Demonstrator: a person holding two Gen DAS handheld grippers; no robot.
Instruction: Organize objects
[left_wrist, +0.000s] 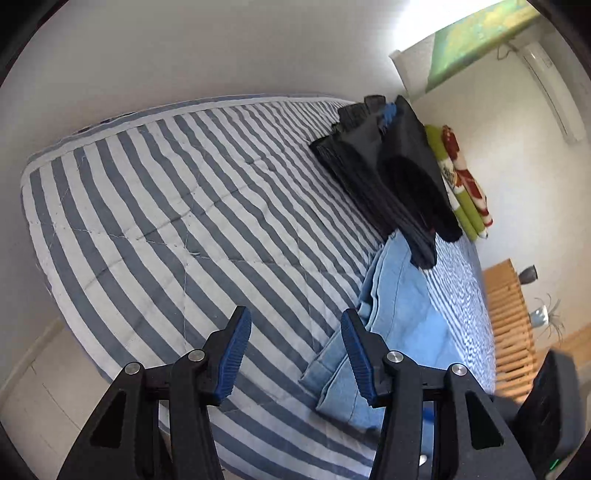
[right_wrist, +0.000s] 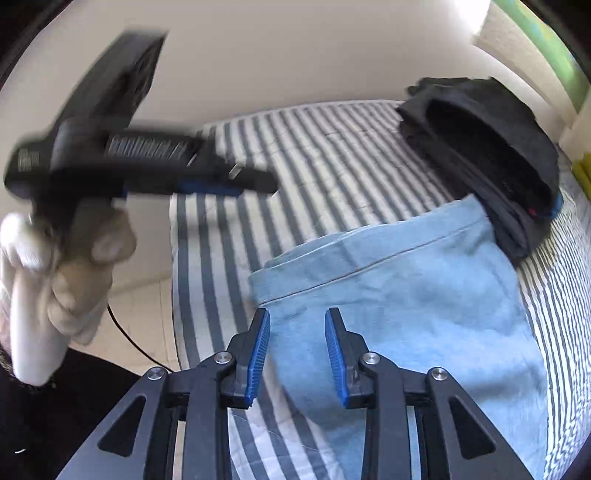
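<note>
Folded light-blue jeans (left_wrist: 399, 314) (right_wrist: 402, 291) lie on the blue-and-white striped bed (left_wrist: 177, 206) (right_wrist: 314, 162). A stack of folded black clothes (left_wrist: 391, 173) (right_wrist: 491, 155) rests beyond them, overlapping the jeans' far end. My left gripper (left_wrist: 295, 328) is open and empty, above the bed just left of the jeans' edge. It also shows blurred in the right wrist view (right_wrist: 221, 184), held by a gloved hand at the left. My right gripper (right_wrist: 297, 325) is open and empty, hovering over the near end of the jeans.
A green, white and red pillow (left_wrist: 461, 181) lies behind the black stack by the wall. A wooden slatted piece (left_wrist: 509, 325) stands right of the bed with a small plant (left_wrist: 546, 314). A cable (right_wrist: 129, 339) runs over the tiled floor at the left.
</note>
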